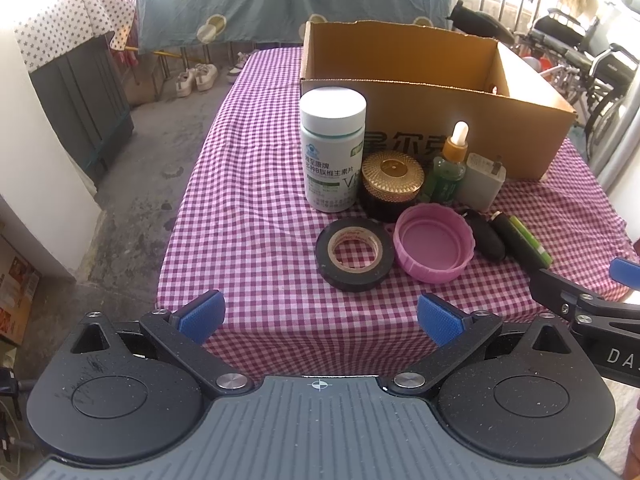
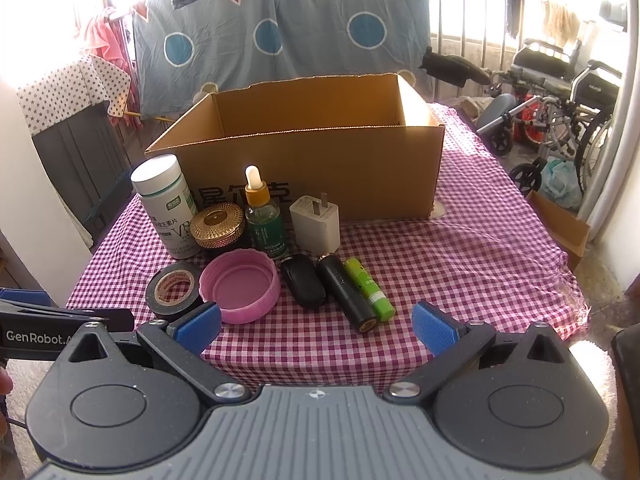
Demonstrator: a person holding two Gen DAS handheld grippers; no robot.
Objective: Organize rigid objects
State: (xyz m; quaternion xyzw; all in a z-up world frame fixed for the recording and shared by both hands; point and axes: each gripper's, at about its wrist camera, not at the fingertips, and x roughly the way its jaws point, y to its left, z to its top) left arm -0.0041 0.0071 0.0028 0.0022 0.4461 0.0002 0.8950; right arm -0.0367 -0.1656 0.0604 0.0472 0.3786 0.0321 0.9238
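Note:
An open cardboard box stands on the checked table. In front of it sit a white pill bottle, a gold-lidded jar, a green dropper bottle, a white charger, black tape, a pink lid, a black oval case, a black tube and a green tube. My left gripper and right gripper are open and empty at the table's near edge.
The purple checked tablecloth covers the table. A wheelchair stands to the right, a dark cabinet to the left, and a blue sheet hangs behind. Shoes lie on the floor.

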